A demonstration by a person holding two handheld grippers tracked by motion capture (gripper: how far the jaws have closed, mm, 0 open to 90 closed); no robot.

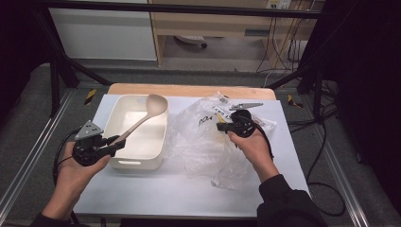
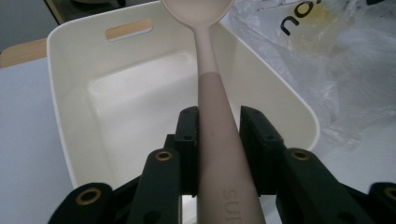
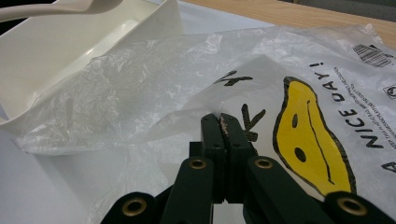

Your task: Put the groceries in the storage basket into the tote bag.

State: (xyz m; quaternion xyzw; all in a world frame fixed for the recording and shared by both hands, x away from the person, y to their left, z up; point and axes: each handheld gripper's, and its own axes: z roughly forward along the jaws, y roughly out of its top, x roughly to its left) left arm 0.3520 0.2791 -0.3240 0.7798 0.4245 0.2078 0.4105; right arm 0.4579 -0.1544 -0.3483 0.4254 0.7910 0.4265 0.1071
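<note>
Item 1: my left gripper (image 1: 115, 144), near the desk's left edge, jaws clamped on the handle of a beige ladle (image 1: 142, 119). The ladle slants up over the cream tub (image 1: 113, 122), bowl above its far rim. I judge it light, stiff and smooth; a hold low on the handle suits it.

Item 2: my right gripper (image 1: 221, 126), jaws pressed together, pinching a fold of the clear plastic bag (image 1: 198, 137) toward the desk's right side. I judge the film limp, slippery and easily torn, so I grip bunched folds.
</note>
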